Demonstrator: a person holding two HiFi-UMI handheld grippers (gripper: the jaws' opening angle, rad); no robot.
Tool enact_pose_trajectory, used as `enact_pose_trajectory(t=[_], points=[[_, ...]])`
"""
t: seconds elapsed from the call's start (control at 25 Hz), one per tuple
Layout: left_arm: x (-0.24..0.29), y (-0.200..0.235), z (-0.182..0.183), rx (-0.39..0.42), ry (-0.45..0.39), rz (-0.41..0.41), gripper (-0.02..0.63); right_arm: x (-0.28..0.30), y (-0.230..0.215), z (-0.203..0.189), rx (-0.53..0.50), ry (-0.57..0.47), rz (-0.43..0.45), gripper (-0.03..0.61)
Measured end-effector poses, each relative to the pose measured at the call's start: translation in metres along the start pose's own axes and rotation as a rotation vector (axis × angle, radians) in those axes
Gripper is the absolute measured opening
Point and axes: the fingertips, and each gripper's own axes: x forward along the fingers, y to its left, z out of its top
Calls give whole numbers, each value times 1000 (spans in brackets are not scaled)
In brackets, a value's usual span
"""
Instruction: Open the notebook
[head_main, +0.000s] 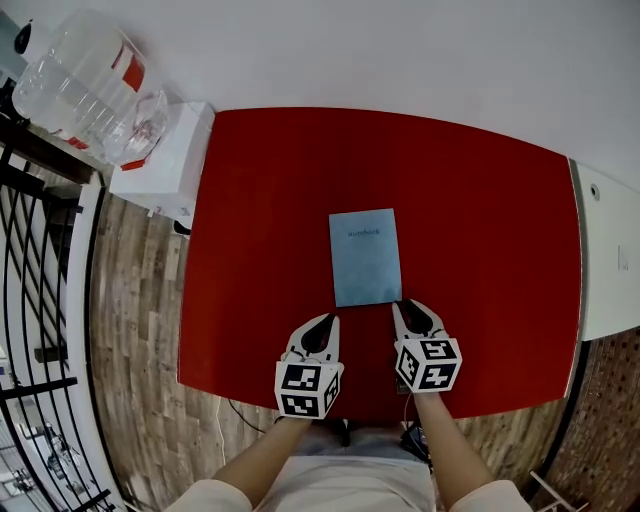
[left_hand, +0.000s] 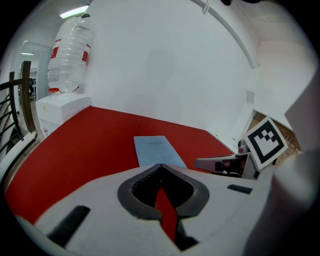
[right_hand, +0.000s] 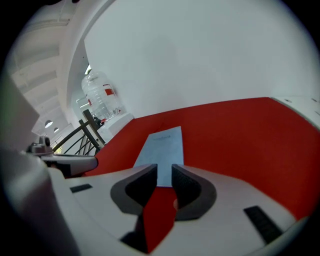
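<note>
A thin light-blue notebook (head_main: 365, 257) lies closed and flat in the middle of the red table (head_main: 250, 220). Both grippers hover over the near edge of the table, just short of the notebook's near edge. My left gripper (head_main: 326, 320) sits to the lower left of the notebook with its tips touching and nothing held. My right gripper (head_main: 409, 306) is close to the notebook's near right corner, its jaws a narrow gap apart and empty. The left gripper view shows the notebook (left_hand: 156, 150) beyond the left gripper (left_hand: 161, 165). In the right gripper view the notebook (right_hand: 165, 145) lies straight ahead of the right gripper (right_hand: 164, 169).
A large clear water bottle (head_main: 85, 85) rests on a white dispenser (head_main: 165, 150) off the table's far left corner. A black railing (head_main: 30, 300) runs along the left over wood flooring. A white ledge (head_main: 607, 250) borders the table's right side.
</note>
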Motion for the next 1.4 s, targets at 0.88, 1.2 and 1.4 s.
enact_pose_trajectory(t=[0.88,1.2,1.4], points=[[15,4,-20,-15,57,-9,6,62,-29,-26,115,253,80,106],[16,5,-24,-21,63,-2,6,57,-36,-22,160,247,88,27],[15,6,-22,-23,60,3,6,53,-32,-17,151,231,94,18]])
